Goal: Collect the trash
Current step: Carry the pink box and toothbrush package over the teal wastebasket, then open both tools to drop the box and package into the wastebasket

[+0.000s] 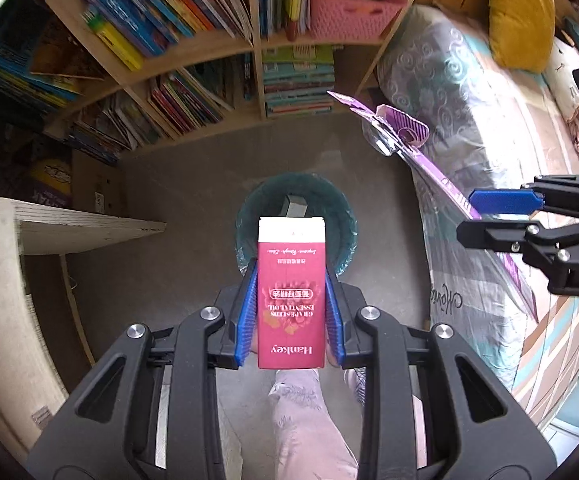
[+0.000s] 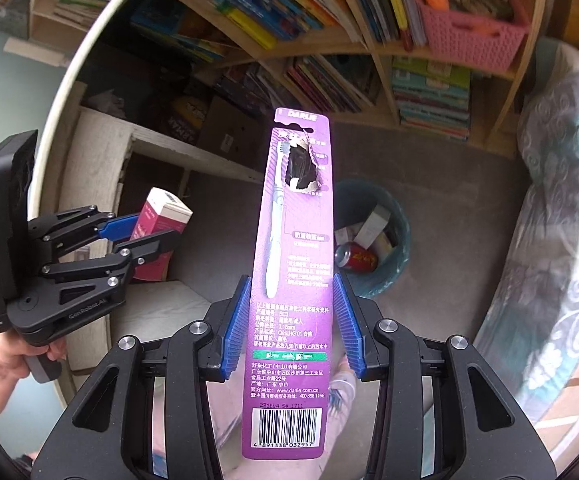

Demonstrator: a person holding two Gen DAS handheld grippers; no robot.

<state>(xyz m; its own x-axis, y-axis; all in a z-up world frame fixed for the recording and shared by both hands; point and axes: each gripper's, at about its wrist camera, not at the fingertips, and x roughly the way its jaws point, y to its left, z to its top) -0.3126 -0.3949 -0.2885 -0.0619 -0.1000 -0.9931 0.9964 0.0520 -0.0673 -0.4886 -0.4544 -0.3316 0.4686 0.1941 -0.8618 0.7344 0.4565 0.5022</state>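
1. Gray floor (image 1: 193, 184) lies below a bookshelf (image 1: 217, 46) full of books, with a bed (image 1: 469, 128) on the right side.
2. A teal bin (image 2: 399, 232) stands on the floor. Small boxes and a red can (image 2: 355, 257) lie inside it.
3. The left gripper (image 1: 291, 312) is closed tight on a red box (image 1: 291, 292). Its upside-down words read "Hankey" and "ESSENTIAL OIL". The box is held up over the bin.
4. The right gripper (image 2: 295, 320) is closed on a purple card (image 2: 293, 280) that says "DARLIE" and "www.darlie.com.cn". It has a torn hole near the top, a toothbrush picture and a barcode. It is held up in the air near the bin.
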